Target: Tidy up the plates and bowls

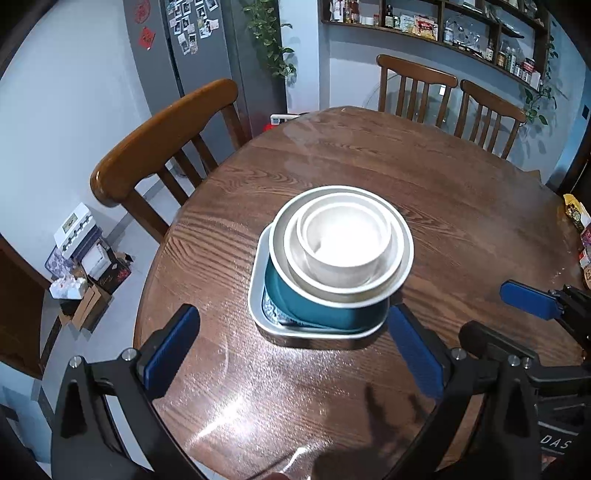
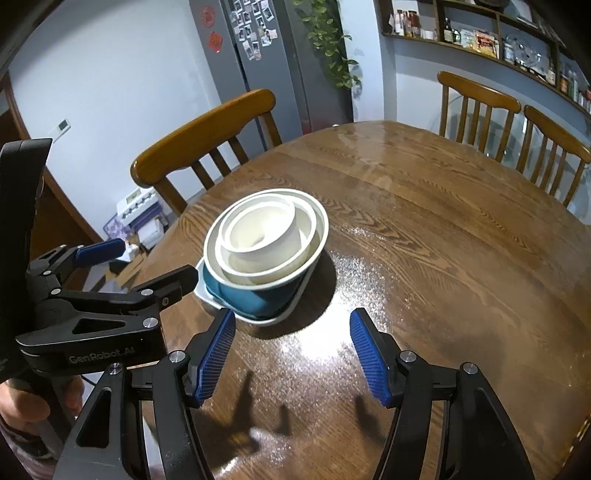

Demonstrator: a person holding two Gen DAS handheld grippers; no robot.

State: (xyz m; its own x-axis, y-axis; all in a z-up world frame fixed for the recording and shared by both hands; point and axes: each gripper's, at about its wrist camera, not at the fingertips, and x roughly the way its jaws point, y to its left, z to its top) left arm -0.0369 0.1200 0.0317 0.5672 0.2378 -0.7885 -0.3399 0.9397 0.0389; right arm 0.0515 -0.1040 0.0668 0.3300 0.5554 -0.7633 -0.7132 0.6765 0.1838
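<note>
A stack of dishes stands on the round wooden table (image 1: 424,177). A white square plate (image 1: 258,314) is at the bottom, with a teal bowl (image 1: 325,314) on it. Three nested white bowls sit on top, the smallest (image 1: 343,240) innermost. The stack also shows in the right wrist view (image 2: 266,240). My left gripper (image 1: 291,347) is open and empty, just in front of the stack. My right gripper (image 2: 291,354) is open and empty, in front and to the right of the stack. Its blue fingertip (image 1: 528,299) shows in the left wrist view. The left gripper's fingers (image 2: 99,253) show in the right wrist view.
Wooden chairs stand around the table: one at the left (image 1: 162,147) and two at the far side (image 1: 454,99). Snack packets (image 1: 576,218) lie at the table's right edge. Boxes (image 1: 85,273) clutter the floor at the left. A grey fridge (image 1: 199,55) and wall shelves (image 1: 461,33) stand behind.
</note>
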